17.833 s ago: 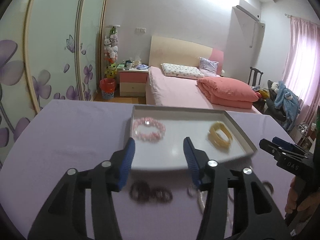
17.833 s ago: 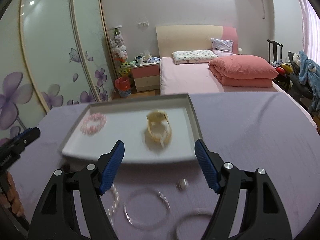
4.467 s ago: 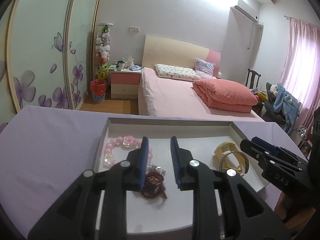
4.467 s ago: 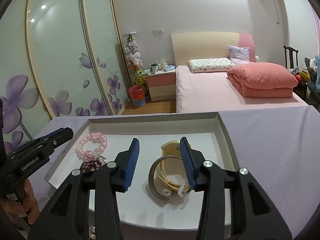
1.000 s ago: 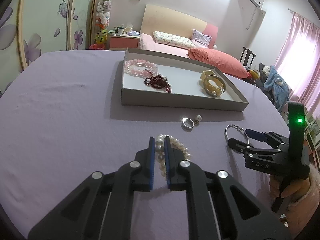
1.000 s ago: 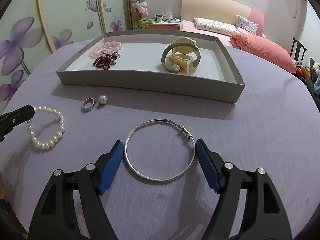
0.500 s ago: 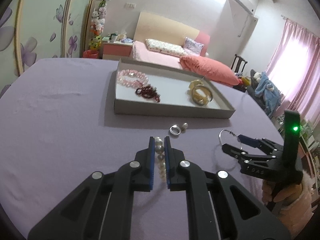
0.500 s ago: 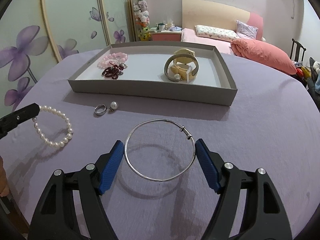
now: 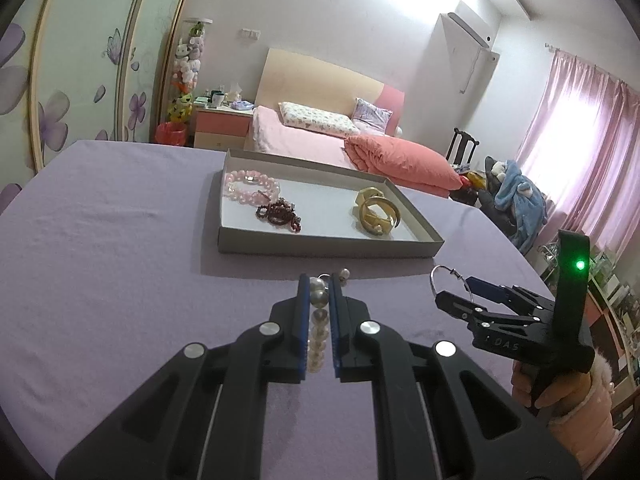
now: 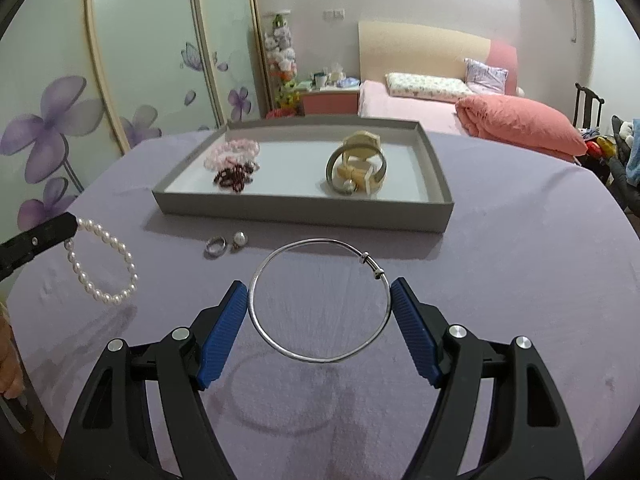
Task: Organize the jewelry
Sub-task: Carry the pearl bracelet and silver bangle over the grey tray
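Observation:
My left gripper (image 9: 319,280) is shut on a white pearl bracelet (image 9: 318,300), which hangs clear of the purple cloth in the right wrist view (image 10: 106,300). My right gripper (image 10: 319,292) holds a thin silver bangle (image 10: 316,240) across its width between the blue pads, lifted above its own shadow. Ahead stands the grey tray (image 10: 304,210) holding a pink bead bracelet (image 10: 232,152), a dark red bracelet (image 10: 234,174) and yellow bangles (image 10: 360,164). A silver ring (image 10: 216,246) and a pearl earring (image 10: 240,238) lie on the cloth in front of the tray.
The round table under the purple cloth (image 9: 100,240) drops off at left and right. Beyond it are a pink bed (image 10: 440,108), a flowered wardrobe (image 10: 120,80) and a chair with clothes (image 9: 508,188). A hand in a pink sleeve (image 9: 568,396) holds the right gripper.
Both grippers have risen and tilted up. The pearl bracelet and the silver bangle came off the cloth with them, and more of the room shows beyond the tray.

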`<state>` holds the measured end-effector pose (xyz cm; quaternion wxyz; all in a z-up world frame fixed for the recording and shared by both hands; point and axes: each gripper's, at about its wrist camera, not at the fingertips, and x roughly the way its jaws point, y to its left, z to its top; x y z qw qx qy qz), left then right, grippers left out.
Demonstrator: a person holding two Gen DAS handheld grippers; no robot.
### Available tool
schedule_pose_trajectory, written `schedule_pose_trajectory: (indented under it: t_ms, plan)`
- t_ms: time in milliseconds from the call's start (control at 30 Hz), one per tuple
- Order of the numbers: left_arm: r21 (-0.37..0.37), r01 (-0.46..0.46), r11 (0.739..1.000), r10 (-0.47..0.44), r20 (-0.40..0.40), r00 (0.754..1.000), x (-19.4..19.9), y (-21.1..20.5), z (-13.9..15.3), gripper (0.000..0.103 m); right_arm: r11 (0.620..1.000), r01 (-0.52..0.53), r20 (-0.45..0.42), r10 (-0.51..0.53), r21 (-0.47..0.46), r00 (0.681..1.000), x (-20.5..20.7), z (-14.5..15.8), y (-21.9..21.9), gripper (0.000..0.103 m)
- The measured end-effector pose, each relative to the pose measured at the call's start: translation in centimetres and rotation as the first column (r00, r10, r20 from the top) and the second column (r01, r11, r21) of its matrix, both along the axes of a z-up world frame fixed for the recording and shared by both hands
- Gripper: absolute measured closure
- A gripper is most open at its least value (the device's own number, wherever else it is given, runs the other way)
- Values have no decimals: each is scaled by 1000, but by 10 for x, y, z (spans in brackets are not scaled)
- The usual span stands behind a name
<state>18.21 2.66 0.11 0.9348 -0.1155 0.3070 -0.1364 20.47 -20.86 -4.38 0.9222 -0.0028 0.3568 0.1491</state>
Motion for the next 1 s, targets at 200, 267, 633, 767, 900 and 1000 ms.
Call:
schedule_pose_trajectory:
  t_ms: [200, 267, 633, 767, 900, 1000]
  plan:
    - [-9, -4, 1000, 4, 30, 1000, -3, 1, 7, 93, 1000, 16, 58, -17, 23, 998, -6, 14, -5, 30]
    - [-12, -5, 1000, 5, 42, 999, -3, 1, 10, 93, 999, 23, 81, -26, 31, 996, -8, 19, -7, 30]
    - [-1, -2, 1000, 3, 123, 992, 1, -7, 28, 93, 996, 57, 220, -70, 65, 973, -12, 44, -10, 29]
    - [7, -4, 1000, 3, 156, 988, 6, -10, 36, 93, 995, 62, 254, -79, 74, 964, -10, 50, -8, 29]
    - [14, -12, 1000, 9, 193, 981, 9, -11, 44, 93, 994, 67, 271, -87, 85, 959, -6, 53, -7, 29]
    - [22, -23, 999, 17, 220, 975, 13, -14, 48, 93, 993, 69, 281, -93, 93, 955, -2, 54, -8, 29]
